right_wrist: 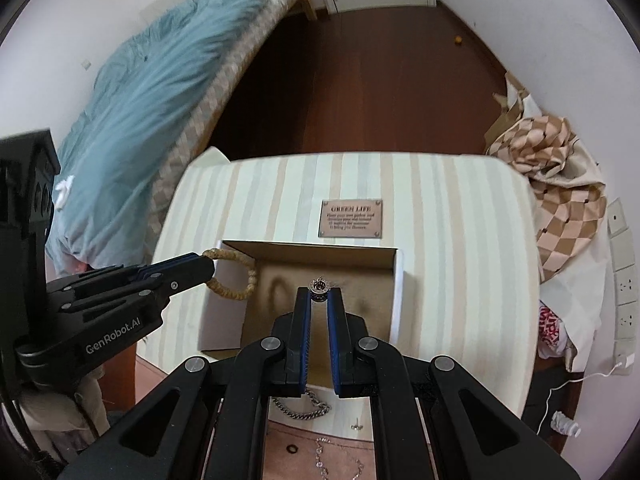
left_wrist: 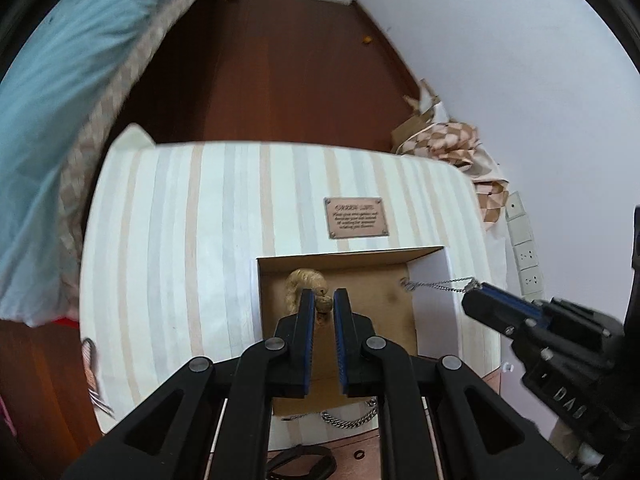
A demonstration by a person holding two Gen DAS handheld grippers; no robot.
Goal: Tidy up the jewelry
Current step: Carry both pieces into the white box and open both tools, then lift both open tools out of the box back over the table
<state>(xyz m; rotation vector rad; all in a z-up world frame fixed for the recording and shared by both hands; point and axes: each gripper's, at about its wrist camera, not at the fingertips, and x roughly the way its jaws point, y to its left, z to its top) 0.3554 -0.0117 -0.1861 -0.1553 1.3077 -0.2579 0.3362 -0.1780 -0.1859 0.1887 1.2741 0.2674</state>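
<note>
- Setting: a bedroom with dark wood floor and a bed under a blue cover; work takes place on a striped tabletop (right_wrist: pixel 460 264) carrying a bronze plaque (right_wrist: pixel 351 219).
- An open cardboard box (right_wrist: pixel 372 256) sits on the tabletop just below the plaque.
- Left gripper (left_wrist: pixel 324 294): jaws pinched on a braided tan bracelet (right_wrist: pixel 236 276), held over the box's left edge.
- Right gripper (right_wrist: pixel 319 294): jaws pinched on a silver chain necklace (left_wrist: pixel 436 285) by its small crown-like charm (right_wrist: pixel 319 285), over the box interior.
- Step judged: both pieces are being carried to the box for deposit.
- Next move calls for lowering each piece inside the walls, then parting the jaws.
- A heavier chain (right_wrist: pixel 300 410) and a ring (right_wrist: pixel 292 449) remain outside.
</note>
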